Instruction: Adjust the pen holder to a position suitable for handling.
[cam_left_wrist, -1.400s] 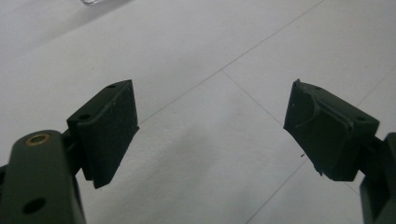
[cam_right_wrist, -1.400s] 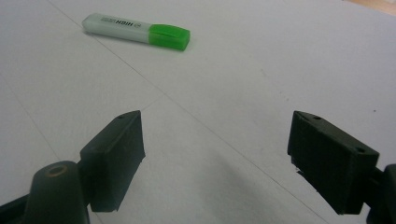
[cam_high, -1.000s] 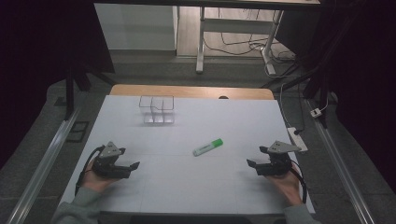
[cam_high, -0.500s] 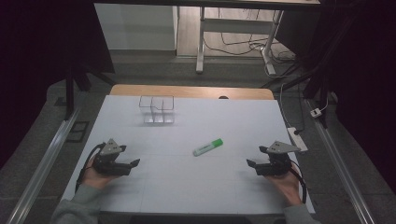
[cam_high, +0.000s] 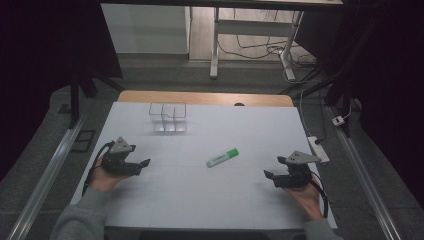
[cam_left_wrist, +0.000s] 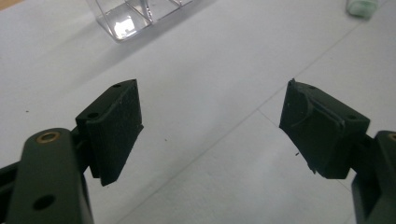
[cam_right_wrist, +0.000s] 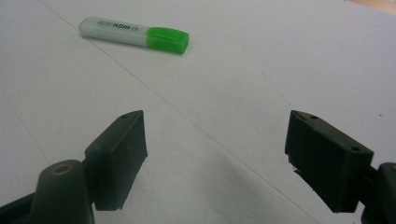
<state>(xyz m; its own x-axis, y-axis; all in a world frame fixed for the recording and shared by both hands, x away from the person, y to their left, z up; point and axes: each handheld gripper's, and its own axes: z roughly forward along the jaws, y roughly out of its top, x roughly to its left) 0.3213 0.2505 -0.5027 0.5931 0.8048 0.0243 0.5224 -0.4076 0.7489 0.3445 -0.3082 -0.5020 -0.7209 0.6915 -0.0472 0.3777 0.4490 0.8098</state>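
Green highlighter (cam_high: 222, 157) lying flat mid-table, between left gripper (cam_high: 141, 164) and right gripper (cam_high: 270, 176), well apart from both. Both spread wide, holding nothing. Probably light, hard, a bit slippery; best pinched across the middle.

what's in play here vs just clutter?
In play:
- highlighter, lying flat mid-table between the grippers
- clear box at the far side
- left gripper, open
- right gripper, open

Lying about:
- power strip by the table's right edge
- cables on the floor beyond
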